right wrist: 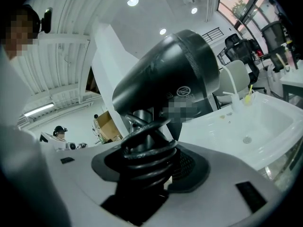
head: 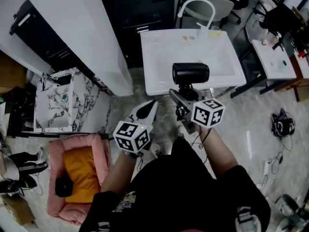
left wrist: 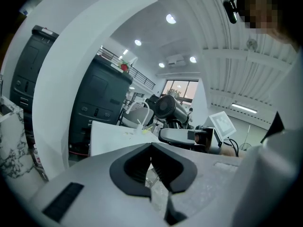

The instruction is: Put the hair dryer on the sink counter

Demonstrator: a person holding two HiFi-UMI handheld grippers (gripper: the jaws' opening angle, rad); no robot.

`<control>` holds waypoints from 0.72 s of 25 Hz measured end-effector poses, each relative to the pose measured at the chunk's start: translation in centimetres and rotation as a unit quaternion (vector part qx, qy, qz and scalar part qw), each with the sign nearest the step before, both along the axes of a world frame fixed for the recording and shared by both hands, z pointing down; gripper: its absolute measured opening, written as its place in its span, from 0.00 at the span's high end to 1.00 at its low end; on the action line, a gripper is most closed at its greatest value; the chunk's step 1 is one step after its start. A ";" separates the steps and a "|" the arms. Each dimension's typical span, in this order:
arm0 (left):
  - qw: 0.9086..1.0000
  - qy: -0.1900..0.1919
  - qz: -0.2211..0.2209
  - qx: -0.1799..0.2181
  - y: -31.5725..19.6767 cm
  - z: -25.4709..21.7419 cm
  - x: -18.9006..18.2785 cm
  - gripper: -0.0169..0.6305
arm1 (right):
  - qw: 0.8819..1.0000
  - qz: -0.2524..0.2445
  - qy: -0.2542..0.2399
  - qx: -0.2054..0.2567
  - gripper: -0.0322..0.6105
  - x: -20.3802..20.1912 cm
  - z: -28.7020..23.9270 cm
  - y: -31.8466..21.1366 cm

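Observation:
A black hair dryer [head: 190, 73] hangs over the front edge of the white sink counter [head: 150, 79]. My right gripper [head: 186, 95] is shut on its handle, and the barrel lies crosswise above the jaws. In the right gripper view the hair dryer [right wrist: 165, 79] fills the middle. Its coiled cord [right wrist: 149, 150] is wrapped around the handle between the jaws of my right gripper [right wrist: 151, 162], and the sink basin [right wrist: 255, 122] lies beyond to the right. My left gripper [head: 151, 106] is shut with nothing in it, left of the dryer and short of the counter. The left gripper view shows that gripper [left wrist: 151, 150], with the hair dryer [left wrist: 166, 107] ahead.
A curved white faucet [head: 195, 4] stands at the sink's back edge. A tall white panel [head: 82, 33] rises to the left of the sink. A marble-patterned box [head: 58, 100] and a pink pet bed [head: 79, 173] sit on the floor at left. A white table [head: 273, 62] and cables [head: 282, 122] are at right.

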State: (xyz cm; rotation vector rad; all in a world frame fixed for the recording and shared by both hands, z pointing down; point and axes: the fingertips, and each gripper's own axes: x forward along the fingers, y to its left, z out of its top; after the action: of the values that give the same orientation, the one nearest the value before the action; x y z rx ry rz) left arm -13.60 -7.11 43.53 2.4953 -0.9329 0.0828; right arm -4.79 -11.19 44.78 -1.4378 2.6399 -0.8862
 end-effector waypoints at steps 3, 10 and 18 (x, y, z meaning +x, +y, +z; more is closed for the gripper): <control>1.000 -0.003 0.000 -0.003 -1.7 0.4 0.3 0.97 | 1.000 -0.003 0.001 -0.004 0.59 0.1 0.5 -2.2; 1.000 -0.009 -0.015 -0.006 -6.9 1.2 1.7 0.97 | 1.000 -0.018 -0.004 -0.018 0.59 1.0 2.3 -8.5; 0.999 -0.024 -0.028 -0.009 -14.2 2.3 5.7 0.97 | 0.998 -0.045 0.002 -0.044 0.59 3.7 5.3 -17.5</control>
State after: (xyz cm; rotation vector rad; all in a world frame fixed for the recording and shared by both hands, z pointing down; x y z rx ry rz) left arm -7.93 -21.36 45.84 2.4579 -1.0175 0.1321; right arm -1.12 -28.65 50.04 -1.3492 2.7206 -1.0200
